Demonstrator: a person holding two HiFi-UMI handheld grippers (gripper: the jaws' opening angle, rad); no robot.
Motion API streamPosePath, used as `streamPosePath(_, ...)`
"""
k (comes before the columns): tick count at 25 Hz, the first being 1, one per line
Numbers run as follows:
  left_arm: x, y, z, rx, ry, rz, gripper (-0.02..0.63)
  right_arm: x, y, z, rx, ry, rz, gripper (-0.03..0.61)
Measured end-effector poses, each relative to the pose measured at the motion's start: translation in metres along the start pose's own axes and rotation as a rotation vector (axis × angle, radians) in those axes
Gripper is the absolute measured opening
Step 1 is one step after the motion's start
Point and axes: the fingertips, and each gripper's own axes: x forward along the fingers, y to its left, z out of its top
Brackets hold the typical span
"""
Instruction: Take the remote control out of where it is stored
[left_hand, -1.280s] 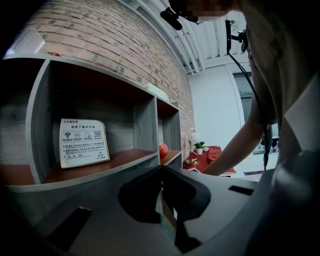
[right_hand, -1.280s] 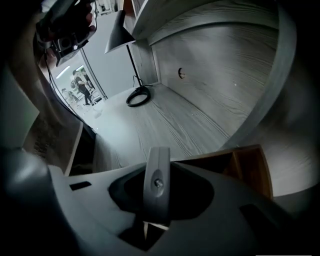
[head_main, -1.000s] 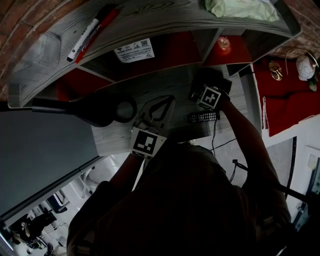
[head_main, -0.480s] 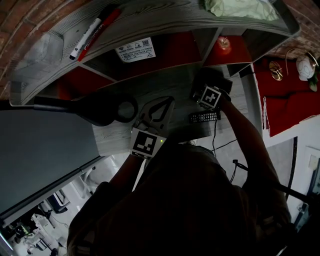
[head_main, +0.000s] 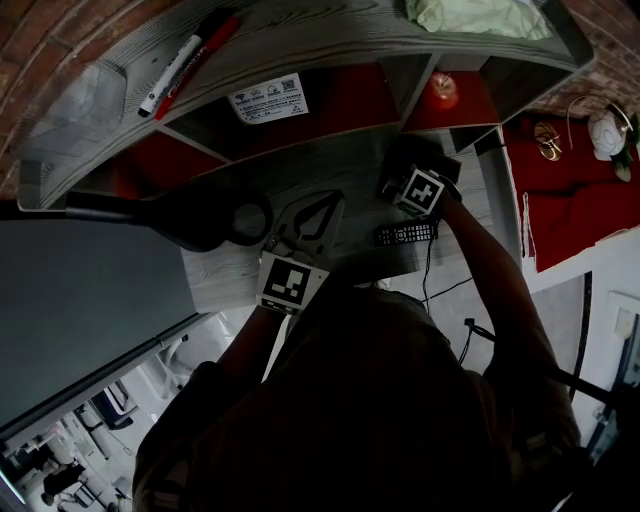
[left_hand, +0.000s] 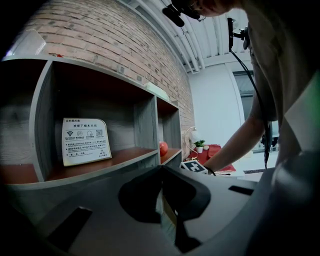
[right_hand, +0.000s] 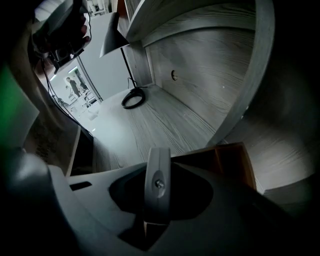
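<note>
The black remote control (head_main: 407, 234) lies flat near the desk's front edge, just on the near side of my right gripper's marker cube (head_main: 422, 192). My right gripper (right_hand: 157, 175) points steeply down and is shut on a narrow grey handle (right_hand: 157, 180) with a screw in it. Behind the handle shows a brown-lined open compartment (right_hand: 231, 156). The remote does not show in the right gripper view. To the left, my left gripper (head_main: 333, 200) lies almost level over the desk, pointing at the shelf. Its jaws meet with nothing between them.
A black desk lamp (head_main: 195, 215) with a ring base (right_hand: 132, 97) stands on the grey desk (head_main: 225, 280) at the left. The shelf behind holds a Wi-Fi card (head_main: 266, 98), a red apple (head_main: 445, 90) and markers (head_main: 175, 70) on top. A cable (head_main: 428, 275) hangs off the desk's front.
</note>
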Motion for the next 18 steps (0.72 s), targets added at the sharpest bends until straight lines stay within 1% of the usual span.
streamPosePath(2,0.001,0.001,0.001,0.02,-0.002,-0.007,0.012,-0.006,-0.001,0.004,0.018,-0.027,-0.007,0.083)
streamPosePath(5,0.004,0.001,0.012,0.019,-0.037,-0.007,0.012,-0.021,-0.003,0.011,0.033,-0.077,-0.027,0.083)
streamPosePath(9,0.008,-0.001,0.014,0.012,-0.035,-0.017,0.012,-0.047,-0.002,0.018,0.068,-0.148,-0.065,0.083)
streamPosePath(10,0.009,-0.002,0.014,0.008,-0.034,-0.02,0.012,-0.055,-0.002,0.02,0.077,-0.17,-0.077,0.083)
streamPosePath(13,0.012,-0.004,0.019,0.032,-0.047,-0.032,0.012,-0.079,-0.003,0.024,0.108,-0.241,-0.113,0.083)
streamPosePath(18,0.016,-0.007,0.025,0.045,-0.057,-0.045,0.012,-0.124,-0.007,0.025,0.16,-0.362,-0.202,0.084)
